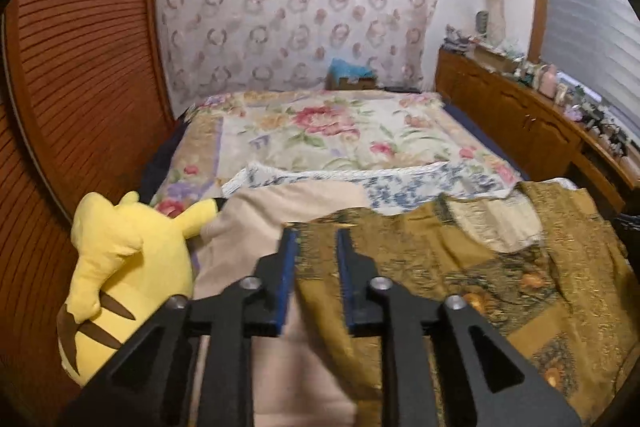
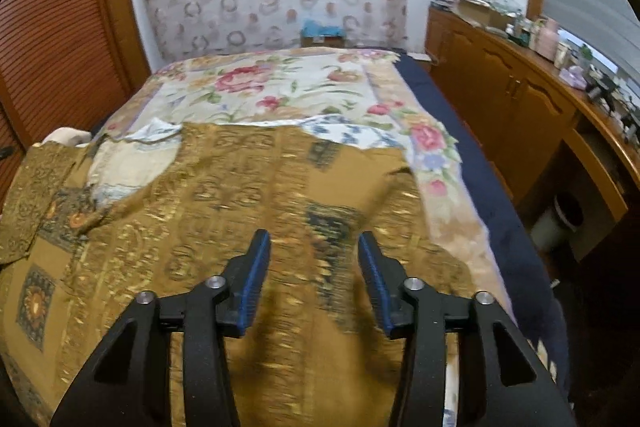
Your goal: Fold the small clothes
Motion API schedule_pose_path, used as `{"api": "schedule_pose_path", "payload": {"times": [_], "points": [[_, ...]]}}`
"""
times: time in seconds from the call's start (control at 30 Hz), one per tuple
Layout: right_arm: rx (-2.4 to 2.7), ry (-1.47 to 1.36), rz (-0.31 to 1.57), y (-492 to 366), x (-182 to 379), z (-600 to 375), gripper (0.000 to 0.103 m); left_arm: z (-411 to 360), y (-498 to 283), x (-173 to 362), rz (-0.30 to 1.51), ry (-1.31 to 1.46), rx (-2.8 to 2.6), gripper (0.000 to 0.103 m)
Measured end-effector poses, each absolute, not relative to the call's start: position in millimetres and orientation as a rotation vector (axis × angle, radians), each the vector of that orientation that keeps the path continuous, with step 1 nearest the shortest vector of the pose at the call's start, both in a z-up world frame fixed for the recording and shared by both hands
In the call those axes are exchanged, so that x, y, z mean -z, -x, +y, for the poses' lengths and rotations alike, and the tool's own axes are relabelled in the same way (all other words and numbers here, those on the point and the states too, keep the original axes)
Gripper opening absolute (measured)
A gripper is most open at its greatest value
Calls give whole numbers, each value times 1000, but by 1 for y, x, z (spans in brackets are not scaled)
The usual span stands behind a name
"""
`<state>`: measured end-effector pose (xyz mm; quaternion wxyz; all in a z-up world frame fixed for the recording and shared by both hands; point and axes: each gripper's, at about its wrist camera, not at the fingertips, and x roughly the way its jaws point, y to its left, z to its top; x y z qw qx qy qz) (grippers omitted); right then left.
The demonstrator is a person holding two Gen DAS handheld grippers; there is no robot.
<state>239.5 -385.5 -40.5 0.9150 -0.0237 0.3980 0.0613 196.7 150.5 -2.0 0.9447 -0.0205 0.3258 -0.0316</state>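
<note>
A golden-brown patterned garment lies spread over the near end of the bed, its cream lining showing at the neck. My left gripper hovers at the garment's left edge. Its blue pads stand a little apart, with the cloth edge in the gap and not pinched. In the right wrist view the same garment fills the foreground. My right gripper stands open over its right part, nothing between the fingers. A beige cloth lies under the garment's left side.
A yellow plush toy sits at the bed's left edge by a louvred wooden door. A blue-and-white floral cloth lies beyond the garment on the flowered bed cover. A wooden cabinet and white bin stand right.
</note>
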Motion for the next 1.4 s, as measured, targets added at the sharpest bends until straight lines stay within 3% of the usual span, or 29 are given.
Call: {"api": "schedule_pose_path", "payload": {"times": [0.13,0.23,0.93,1.07,1.17,1.4], "points": [[-76,34,840,-237,47,-409,51,134,-184,1,655,35,121,38],[-46,31,867,-237,53,-425,51,115,-180,8,687,35,178,42],[-15,-164,970,-232,78,-481,53,35,-175,71,913,-64,311,45],[-31,-195,977,-230,77,-483,53,29,-173,72,902,-75,329,57],[-43,-187,978,-228,77,-480,53,24,-170,73,898,-112,323,59],[-75,-146,971,-224,73,-470,36,25,-173,72,901,-100,324,61]]}}
